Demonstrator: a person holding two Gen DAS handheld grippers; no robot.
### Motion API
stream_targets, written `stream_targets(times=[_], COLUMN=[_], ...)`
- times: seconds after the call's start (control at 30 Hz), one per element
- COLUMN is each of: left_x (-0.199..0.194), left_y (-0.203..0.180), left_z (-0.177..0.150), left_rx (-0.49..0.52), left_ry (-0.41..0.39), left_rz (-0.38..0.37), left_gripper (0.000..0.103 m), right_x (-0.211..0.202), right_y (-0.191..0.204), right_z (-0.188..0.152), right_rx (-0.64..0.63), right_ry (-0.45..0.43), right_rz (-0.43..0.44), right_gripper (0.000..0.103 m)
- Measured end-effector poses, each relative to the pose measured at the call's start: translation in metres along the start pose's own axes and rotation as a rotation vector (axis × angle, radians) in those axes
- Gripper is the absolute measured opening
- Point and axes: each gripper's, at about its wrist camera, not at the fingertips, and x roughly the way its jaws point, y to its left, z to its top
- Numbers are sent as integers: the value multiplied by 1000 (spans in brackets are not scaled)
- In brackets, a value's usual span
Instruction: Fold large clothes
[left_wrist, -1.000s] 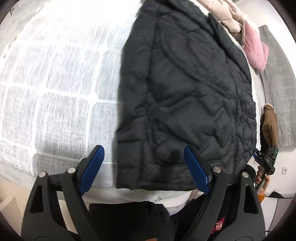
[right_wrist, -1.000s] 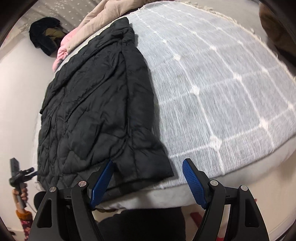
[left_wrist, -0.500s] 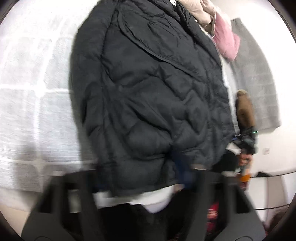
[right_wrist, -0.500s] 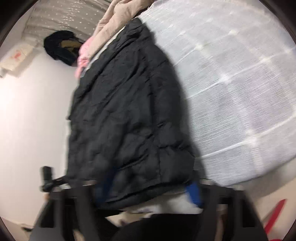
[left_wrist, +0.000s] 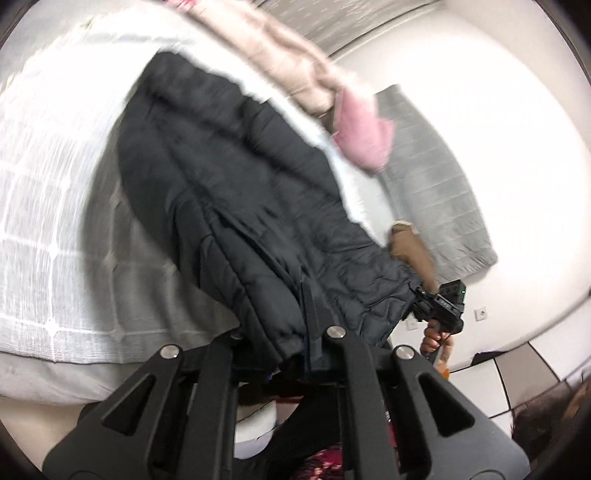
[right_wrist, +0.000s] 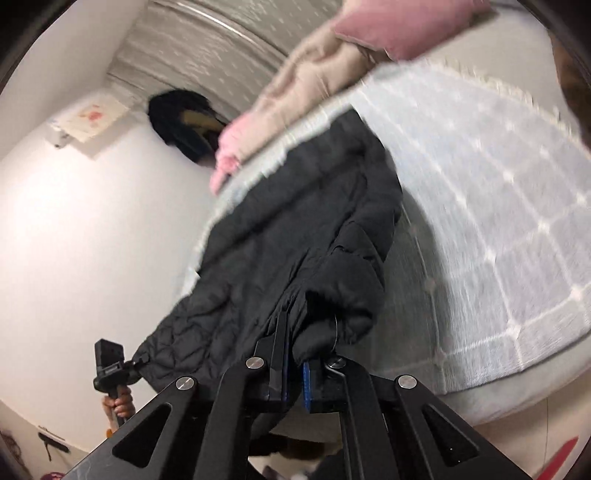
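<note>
At the bottom centre of the left wrist view, the left gripper (left_wrist: 295, 354) has just been closing and now pinches the hem of the black quilted jacket (left_wrist: 240, 184), the fabric bunched between its jaws. In the right wrist view the right gripper (right_wrist: 293, 373) has likewise just closed, its blue pads (right_wrist: 306, 384) clamped on the jacket's (right_wrist: 295, 240) other hem corner. From both grips the jacket stretches up the frame across the white checked bedspread (right_wrist: 498, 221). Farther up lie a beige garment (left_wrist: 280, 48) and a pink one (left_wrist: 362, 129).
</note>
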Motion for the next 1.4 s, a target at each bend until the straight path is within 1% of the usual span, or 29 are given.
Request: stream_targets(times=[0.2, 0.3, 0.37, 0.43, 0.5, 0.57, 0.63, 0.67, 0.7, 0.77, 0.8, 0.87, 0.93, 0.97, 1.0, 1.03, 1.07, 1.1, 1.13, 1.17, 1.2, 1.23, 1.27, 1.3, 1.33, 1.37, 1.4], left_x=[-54, -81, -88, -90, -77, -59, -45, -31, -23, 4, 12, 47, 68, 87, 96, 109, 120, 125, 127, 126, 124, 119, 112, 107, 100, 94, 96], left_y=[-51, -64, -67, -63, -57, -47, -38, -30, -24, -4, 6, 37, 60, 75, 83, 94, 105, 111, 114, 115, 111, 105, 98, 91, 80, 62, 53], left_z=[-7, -5, 2, 14, 30, 59, 77, 95, 102, 131, 133, 155, 160, 166, 168, 170, 170, 167, 165, 161, 161, 163, 163, 162, 158, 150, 147], left_rx=[117, 153, 156, 152, 125, 81, 61, 42, 34, -12, -31, -102, -149, -161, -165, -173, -186, -194, -197, -196, -194, -194, -186, -175, -153, -100, -53], left_ry=[-91, -156, -198, -236, -260, -287, -302, -317, -325, -340, -341, -329, -307, -284, -270, -255, -244, -245, -252, -259, -253, -243, -257, -283, -329, -375, -383], left_rz=[-74, -114, -130, -115, -82, -38, 10, 49, 77, 154, 182, 263, 313, 366, 393, 418, 428, 423, 411, 403, 413, 429, 433, 432, 438, 455, 460], left_gripper=[11, 11, 12, 12, 12, 12, 12, 12, 12, 13, 13, 15, 15, 15, 15, 18, 22, 25, 30, 32, 32, 34, 43, 51, 71, 81, 81], right_x=[-55, -85, -94, -95, -88, -67, -37, -20, -1, 33, 52, 87, 125, 139, 155, 170, 182, 196, 201, 207, 215, 219, 219, 215, 212, 210, 212], right_y=[36, 56, 67, 76, 83, 89, 95, 97, 97, 94, 88, 72, 54, 45, 37, 27, 17, 5, -3, -13, -23, -25, -22, -12, -1, 16, 34], right_z=[5, 14, 17, 28, 42, 61, 85, 96, 109, 130, 141, 157, 170, 174, 177, 178, 178, 176, 172, 165, 160, 160, 160, 160, 158, 153, 145], right_rx=[-78, -116, -130, -134, -142, -141, -149, -154, -152, -140, -116, -58, -19, -10, -4, 5, 14, 29, 36, 41, 46, 52, 47, 5, -34, -99, -171], right_ry=[-115, -181, -214, -245, -262, -268, -268, -267, -264, -253, -246, -225, -194, -183, -172, -159, -147, -130, -115, -95, -64, -34, -26, -41, -51, -56, -46], right_rz=[24, 41, 44, 49, 44, 6, -64, -98, -122, -147, -157, -171, -212, -235, -266, -301, -326, -343, -339, -331, -344, -369, -373, -359, -354, -357, -358], right_gripper=[4, 4, 4, 4, 4, 4, 4, 4, 4, 4, 5, 6, 8, 8, 8, 8, 8, 9, 18, 29, 35, 37, 37, 38, 44, 51, 54])
